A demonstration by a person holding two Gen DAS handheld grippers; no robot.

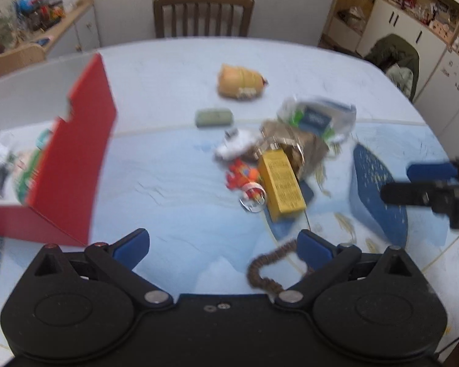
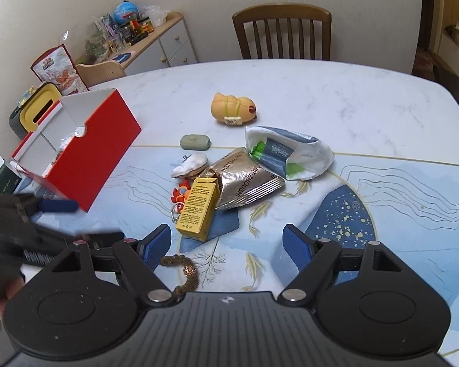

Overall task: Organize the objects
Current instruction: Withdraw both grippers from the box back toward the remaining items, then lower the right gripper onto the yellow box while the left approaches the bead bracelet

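Both empty, left gripper point(image 1: 222, 246) wide open, right gripper point(image 2: 228, 243) parted

Even indoor light; left view motion-blurred, right sharp, fisheye-bent edges.

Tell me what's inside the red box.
The red box is open-topped with white dividers. In the left wrist view, blurred packets, one with green print, and something dark lie inside. In the right wrist view its near wall hides most of the contents.

Black plastic tongs point(image 2: 226, 244) with blue ribbed pads point(image 2: 298, 249) and silver pivot screws point(image 2: 293, 295).
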